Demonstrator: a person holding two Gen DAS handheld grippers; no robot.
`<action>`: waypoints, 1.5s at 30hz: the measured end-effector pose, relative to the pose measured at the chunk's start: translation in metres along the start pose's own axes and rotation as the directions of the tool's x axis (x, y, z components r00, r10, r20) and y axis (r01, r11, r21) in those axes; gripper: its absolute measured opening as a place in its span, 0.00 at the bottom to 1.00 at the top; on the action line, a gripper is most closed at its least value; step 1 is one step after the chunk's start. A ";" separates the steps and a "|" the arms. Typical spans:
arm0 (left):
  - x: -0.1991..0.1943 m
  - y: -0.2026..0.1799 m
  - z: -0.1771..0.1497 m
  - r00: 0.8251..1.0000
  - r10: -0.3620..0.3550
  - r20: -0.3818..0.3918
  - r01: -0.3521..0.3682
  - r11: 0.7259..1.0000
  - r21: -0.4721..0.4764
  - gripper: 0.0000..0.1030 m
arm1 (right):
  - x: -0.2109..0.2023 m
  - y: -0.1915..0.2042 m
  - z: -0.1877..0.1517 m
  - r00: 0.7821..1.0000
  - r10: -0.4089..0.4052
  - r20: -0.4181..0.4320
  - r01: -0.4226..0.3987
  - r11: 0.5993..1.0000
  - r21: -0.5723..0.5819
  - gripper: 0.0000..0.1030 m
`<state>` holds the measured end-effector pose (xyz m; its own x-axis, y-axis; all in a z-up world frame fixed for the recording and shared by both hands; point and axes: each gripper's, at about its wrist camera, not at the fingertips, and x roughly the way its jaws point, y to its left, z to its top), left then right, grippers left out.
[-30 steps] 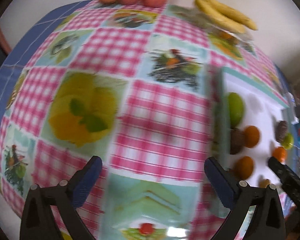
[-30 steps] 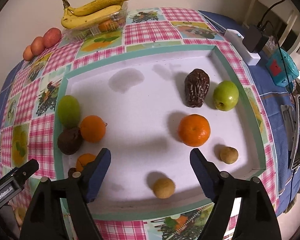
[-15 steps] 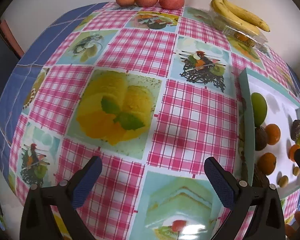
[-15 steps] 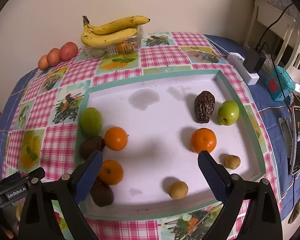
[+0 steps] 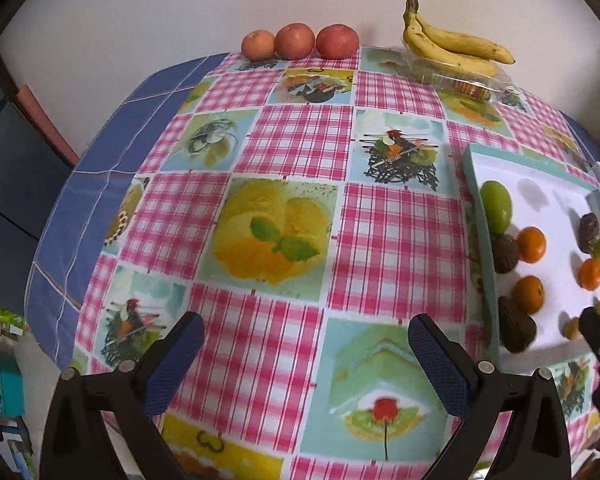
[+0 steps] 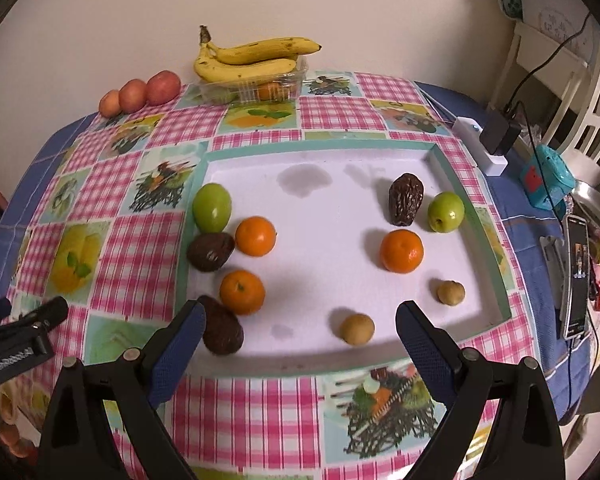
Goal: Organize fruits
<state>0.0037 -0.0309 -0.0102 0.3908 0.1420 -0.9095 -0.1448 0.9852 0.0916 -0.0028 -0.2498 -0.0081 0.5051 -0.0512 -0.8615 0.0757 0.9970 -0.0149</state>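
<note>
Both the left gripper (image 5: 306, 354) and right gripper (image 6: 300, 340) are held apart, empty. The fruits are scattered in the white tray (image 6: 340, 156); the near small brown fruit (image 6: 357, 329) is best straddled squarely before closing.

Both cameras have drawn back from the bench over the last second. The right gripper (image 6: 300, 328), previously low over the white tray with the teal rim (image 6: 444, 152), now sits higher and behind its near edge, so the whole tray and a second dark brown avocado (image 6: 222, 326) at the near-left corner have come into sight. The left gripper (image 5: 306, 340) has pulled back too, exposing more pink checked cloth (image 5: 300, 140); motion blur has cleared.
</note>
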 end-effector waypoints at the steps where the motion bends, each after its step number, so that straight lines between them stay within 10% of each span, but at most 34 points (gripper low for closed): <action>1: -0.006 0.002 -0.002 1.000 -0.016 0.013 0.016 1.000 -0.003 1.00 | -0.003 0.002 -0.003 1.000 -0.005 0.000 0.005 1.000 -0.008 0.93; 16: -0.037 0.022 -0.016 0.992 -0.122 0.017 0.123 0.991 -0.049 1.00 | -0.041 0.009 -0.024 0.997 -0.014 0.073 0.018 0.999 -0.051 0.93; 45: -0.038 0.004 -0.016 0.995 -0.100 0.017 0.099 0.994 0.049 1.00 | -0.038 -0.005 -0.025 0.999 -0.005 0.051 0.005 1.000 0.008 0.93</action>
<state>-0.0264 -0.0343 0.0181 0.4187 0.0446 -0.9070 -0.0608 0.9979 0.0210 -0.0440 -0.2516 0.0119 0.5476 -0.0594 -0.8346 0.0848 0.9963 -0.0153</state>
